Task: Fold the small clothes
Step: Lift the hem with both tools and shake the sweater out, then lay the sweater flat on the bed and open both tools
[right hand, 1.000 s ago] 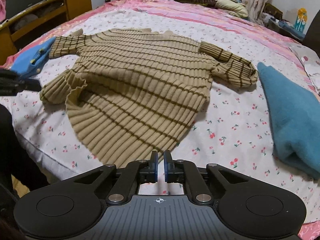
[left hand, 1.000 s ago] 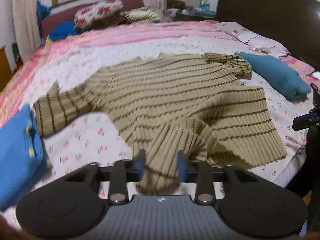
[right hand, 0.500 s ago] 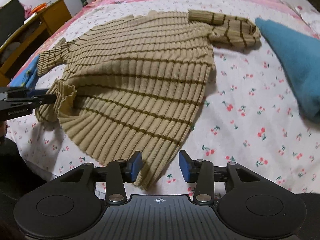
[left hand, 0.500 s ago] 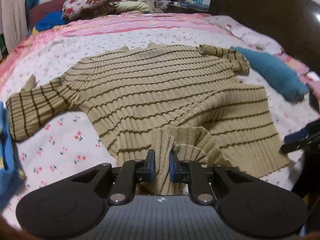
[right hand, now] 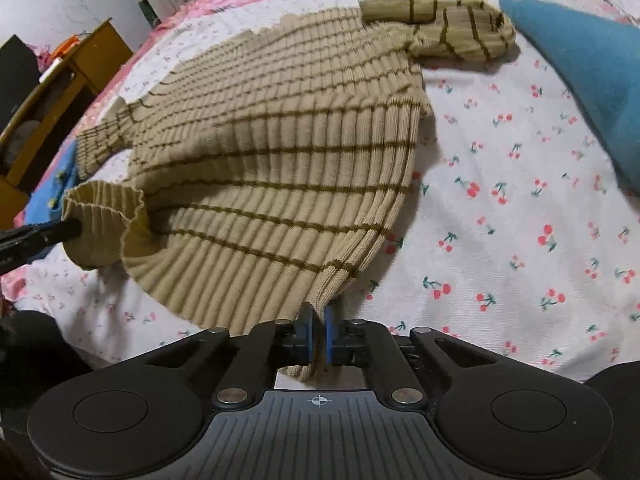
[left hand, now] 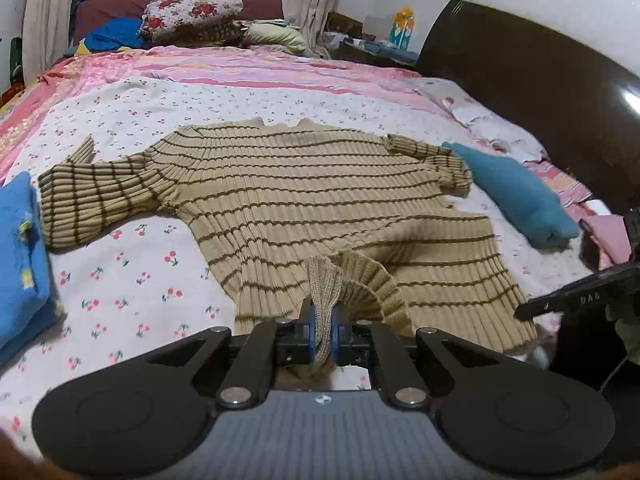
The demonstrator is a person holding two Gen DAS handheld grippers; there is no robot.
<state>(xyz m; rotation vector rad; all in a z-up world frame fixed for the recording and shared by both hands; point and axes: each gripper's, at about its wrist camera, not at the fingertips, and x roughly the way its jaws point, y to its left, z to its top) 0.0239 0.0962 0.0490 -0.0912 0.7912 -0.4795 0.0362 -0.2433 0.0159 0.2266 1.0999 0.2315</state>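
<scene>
A tan ribbed sweater with brown stripes (left hand: 304, 196) lies spread on the cherry-print bedsheet (left hand: 132, 264); it also shows in the right wrist view (right hand: 280, 152). My left gripper (left hand: 322, 330) is shut on the hem's left corner, which is bunched and lifted. My right gripper (right hand: 318, 330) is shut on the hem's right corner, pulled taut toward the bed's near edge. The left gripper shows in the right wrist view (right hand: 60, 232) holding the ruffled hem. One sleeve (left hand: 92, 200) lies out to the left; the other sleeve (right hand: 452, 32) is folded at the far right.
A folded teal garment (left hand: 516, 196) lies right of the sweater, also in the right wrist view (right hand: 588, 60). A blue garment (left hand: 20, 264) lies at the left. Pillows (left hand: 192, 12) and a dark headboard (left hand: 540, 92) stand beyond. A wooden desk (right hand: 68, 92) stands beside the bed.
My right gripper opened around the hem's right corner, then closed on it. My left gripper closed on the left hem corner and lifted it a little.
</scene>
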